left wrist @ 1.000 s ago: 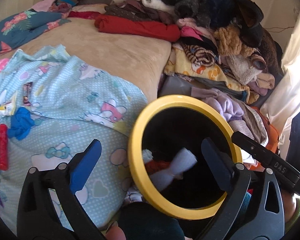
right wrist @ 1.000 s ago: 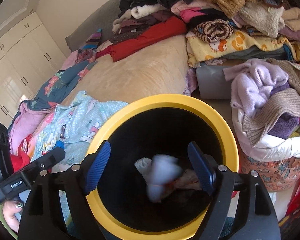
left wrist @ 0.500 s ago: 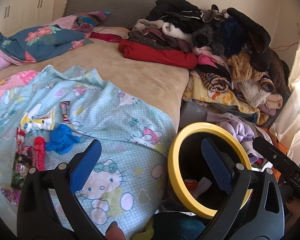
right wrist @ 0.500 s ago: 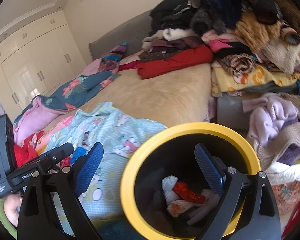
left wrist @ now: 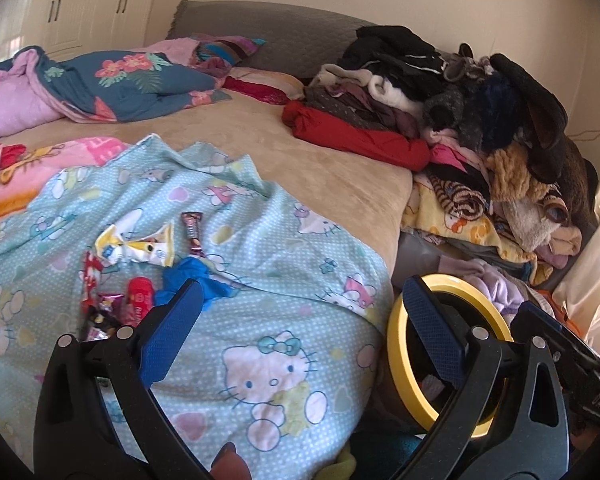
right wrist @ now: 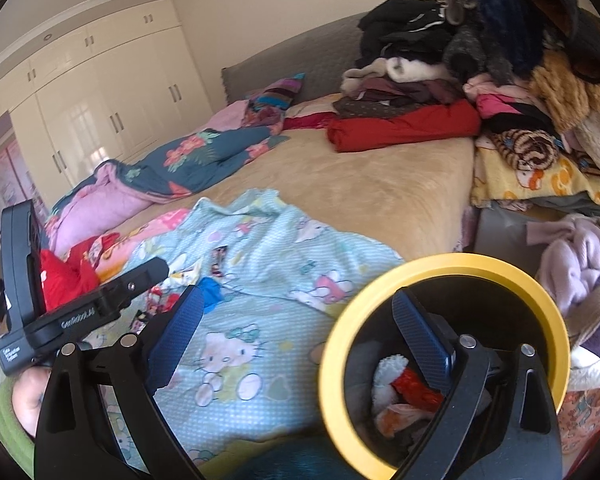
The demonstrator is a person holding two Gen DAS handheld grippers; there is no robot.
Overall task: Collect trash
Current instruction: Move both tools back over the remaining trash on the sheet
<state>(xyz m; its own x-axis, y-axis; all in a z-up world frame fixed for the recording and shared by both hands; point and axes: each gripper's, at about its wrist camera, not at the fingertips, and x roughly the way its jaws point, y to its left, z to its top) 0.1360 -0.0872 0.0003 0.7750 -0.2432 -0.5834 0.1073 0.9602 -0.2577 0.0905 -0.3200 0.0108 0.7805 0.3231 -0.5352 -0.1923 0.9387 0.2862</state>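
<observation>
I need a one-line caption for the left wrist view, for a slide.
Open left gripper above a Hello Kitty blanket strewn with wrappers, yellow-rimmed bin beside the bed.

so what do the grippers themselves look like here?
Both match: the left gripper and right gripper have black plastic Y-shaped arms with triangular cutouts and silver round-head screws, and blue textured finger pads. Black bodies carry white printed lettering, too blurred to read fully. A green sleeve shows at the left hand.
</observation>
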